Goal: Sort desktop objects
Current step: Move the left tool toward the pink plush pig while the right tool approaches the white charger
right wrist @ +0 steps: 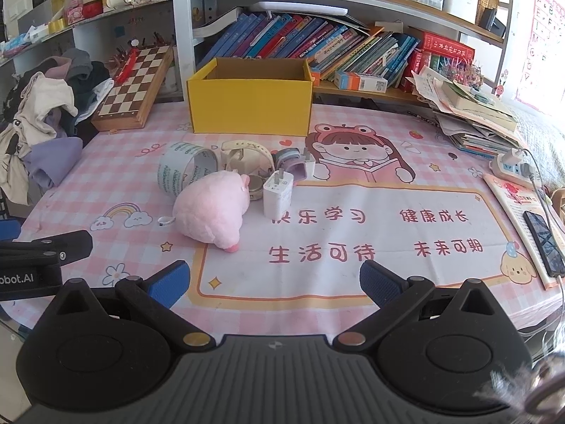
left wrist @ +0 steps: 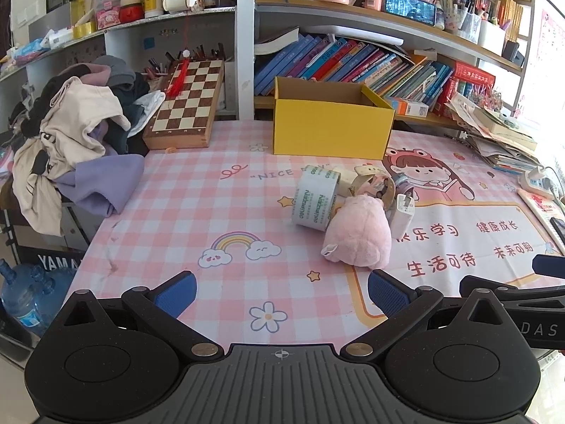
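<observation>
Two pairs of tongs, left [left wrist: 281, 293] and right [right wrist: 274, 282], are hovering open and empty over the table [right wrist: 353, 282], best taking the pink plush [right wrist: 212, 210] first toward the yellow box [right wrist: 250, 106], then the tape roll [right wrist: 183, 173] and the charger [right wrist: 278, 194] beside it.

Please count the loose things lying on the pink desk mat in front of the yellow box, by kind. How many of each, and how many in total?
Plush toy: 1
Tape roll: 1
White charger: 2, the second behind the first
Watch: 1
Small purple-grey item: 1, kind unclear
Total: 6, though items huddle together and may hide others.
</observation>
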A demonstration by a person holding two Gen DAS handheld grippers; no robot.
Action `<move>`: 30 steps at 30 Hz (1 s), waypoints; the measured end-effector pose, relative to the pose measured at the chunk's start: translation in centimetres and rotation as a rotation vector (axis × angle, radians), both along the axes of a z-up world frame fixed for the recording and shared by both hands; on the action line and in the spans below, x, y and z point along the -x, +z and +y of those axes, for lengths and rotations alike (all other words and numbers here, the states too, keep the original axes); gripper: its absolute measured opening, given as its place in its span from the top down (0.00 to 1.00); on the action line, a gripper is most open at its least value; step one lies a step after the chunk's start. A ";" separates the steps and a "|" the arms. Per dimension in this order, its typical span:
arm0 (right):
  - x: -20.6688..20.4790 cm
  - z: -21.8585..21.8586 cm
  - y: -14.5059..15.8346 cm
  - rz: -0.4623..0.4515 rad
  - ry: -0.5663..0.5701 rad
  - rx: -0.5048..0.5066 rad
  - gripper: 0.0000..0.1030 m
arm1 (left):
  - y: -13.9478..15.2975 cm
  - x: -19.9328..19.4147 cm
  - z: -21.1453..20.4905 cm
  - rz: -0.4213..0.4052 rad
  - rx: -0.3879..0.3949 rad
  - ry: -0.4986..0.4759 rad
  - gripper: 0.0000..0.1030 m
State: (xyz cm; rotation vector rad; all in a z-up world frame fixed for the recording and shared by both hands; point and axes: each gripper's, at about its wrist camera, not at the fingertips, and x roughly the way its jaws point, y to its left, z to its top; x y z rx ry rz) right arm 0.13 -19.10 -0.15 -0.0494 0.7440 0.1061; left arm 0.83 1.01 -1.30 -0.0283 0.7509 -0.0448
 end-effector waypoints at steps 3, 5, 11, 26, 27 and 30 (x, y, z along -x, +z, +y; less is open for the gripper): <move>0.0 0.1 0.0 -0.001 0.007 -0.004 0.00 | -0.1 -0.1 0.0 0.032 0.018 -0.011 0.00; 0.1 0.2 0.1 -0.008 0.007 -0.009 0.00 | -0.1 -0.1 -0.1 0.037 0.024 -0.021 0.00; 0.1 0.0 0.3 -0.019 -0.003 -0.017 0.00 | 0.0 0.1 -0.2 0.006 -0.003 -0.037 0.00; 0.0 0.0 0.3 -0.006 -0.025 -0.021 0.01 | 0.3 0.1 0.7 -0.022 0.005 -0.011 0.00; 0.0 0.1 0.3 -0.008 -0.021 -0.020 0.01 | 0.3 0.1 0.7 -0.022 0.004 -0.012 0.00; 0.2 0.4 0.4 -0.016 -0.014 -0.013 0.01 | 0.2 0.1 0.7 -0.024 0.005 -0.015 0.00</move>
